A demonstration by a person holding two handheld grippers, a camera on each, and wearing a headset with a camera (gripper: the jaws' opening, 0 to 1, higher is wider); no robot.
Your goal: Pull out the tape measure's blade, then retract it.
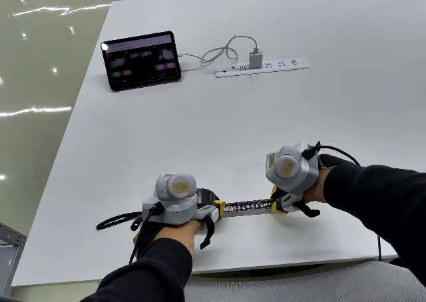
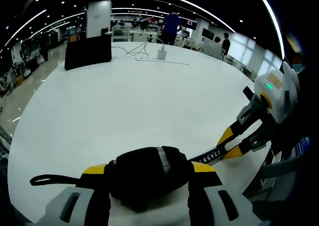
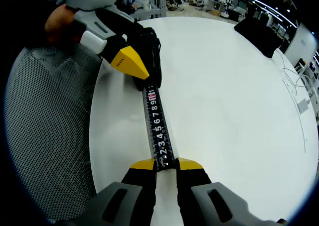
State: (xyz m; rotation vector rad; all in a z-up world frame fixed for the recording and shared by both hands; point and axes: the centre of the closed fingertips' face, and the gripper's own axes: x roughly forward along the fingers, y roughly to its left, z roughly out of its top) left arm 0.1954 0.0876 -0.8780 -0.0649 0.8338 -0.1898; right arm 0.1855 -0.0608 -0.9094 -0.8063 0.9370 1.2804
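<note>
Black, rounded case (image 2: 149,178) of the tape measure clamped between the jaws of the left gripper (image 1: 212,206), jaws spread about as wide as the case, yellow tips pressed to either side. Set near the front edge of the desk (image 1: 266,129). Loop of black strap (image 2: 50,180) running off the case, flat on the desk. Blade (image 3: 158,131) out a short way, black with white numerals up to about ten, thin and straight, lying just over the desk between the two grippers. End of the blade pinched in the right gripper (image 3: 166,164), jaws narrow, with nothing but the blade between the yellow tips. Both grippers alike: grey-white moulded shells, black fingers, wedge-shaped yellow tips. Desk white, smooth and matt, with a rounded front corner. Well apart at the far side, a dark tablet (image 1: 141,60) propped up with its screen lit, a long white power strip (image 1: 261,66), a white charger (image 1: 255,58) plugged into it, and a pale cable (image 1: 213,52) looping from charger to tablet. Grey mesh chair (image 3: 50,136) just beside the desk's front edge. Dark sleeves (image 1: 379,195) behind both grippers. Glossy floor (image 1: 40,82) off to the left, with streaks of reflected light.
</note>
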